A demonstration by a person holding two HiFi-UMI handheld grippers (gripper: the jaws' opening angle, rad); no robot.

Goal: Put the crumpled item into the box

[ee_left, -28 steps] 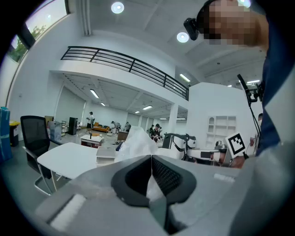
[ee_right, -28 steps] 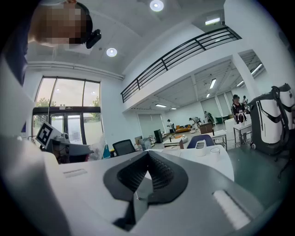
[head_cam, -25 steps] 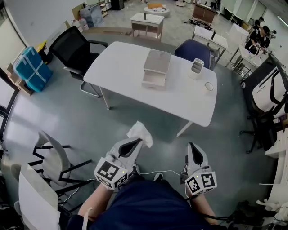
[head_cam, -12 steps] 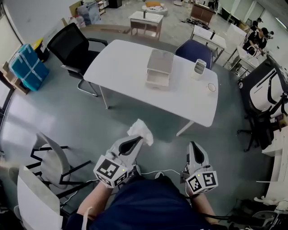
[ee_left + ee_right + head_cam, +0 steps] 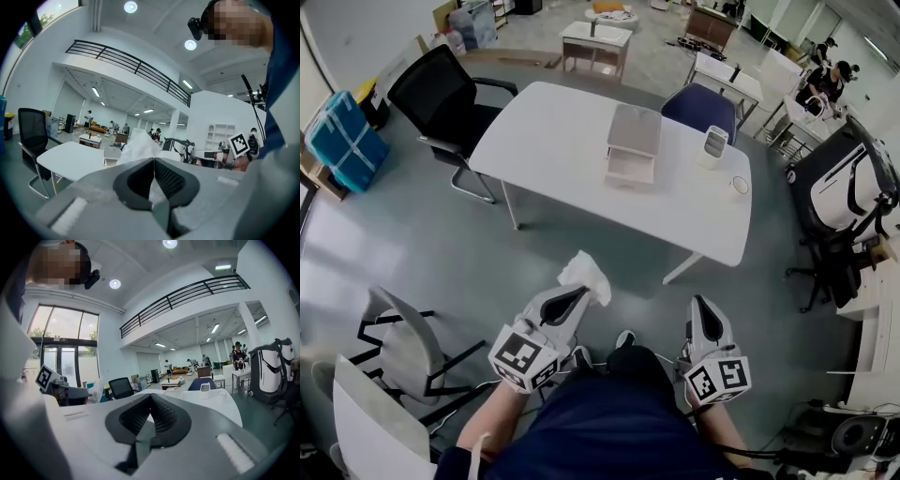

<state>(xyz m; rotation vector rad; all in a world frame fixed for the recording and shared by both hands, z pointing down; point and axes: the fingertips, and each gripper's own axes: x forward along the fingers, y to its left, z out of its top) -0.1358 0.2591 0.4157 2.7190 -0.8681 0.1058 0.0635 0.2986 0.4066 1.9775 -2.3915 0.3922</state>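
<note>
We hold crumpled paper (image 5: 584, 275) pinched in left gripper (image 5: 581, 295); right gripper (image 5: 704, 307) pressed together, empty. We aim for box (image 5: 632, 141) at table (image 5: 544, 141) middle, crossing near edge, pinch firm.

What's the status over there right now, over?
Left gripper shut on crumpled white item; right gripper shut, empty. Box on white table ahead, item not yet in it. Only floor between, no obstacle seen.

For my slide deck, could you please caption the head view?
Left gripper shut on crumpled white paper, right gripper shut and empty, both short of the white table bearing the box.
</note>
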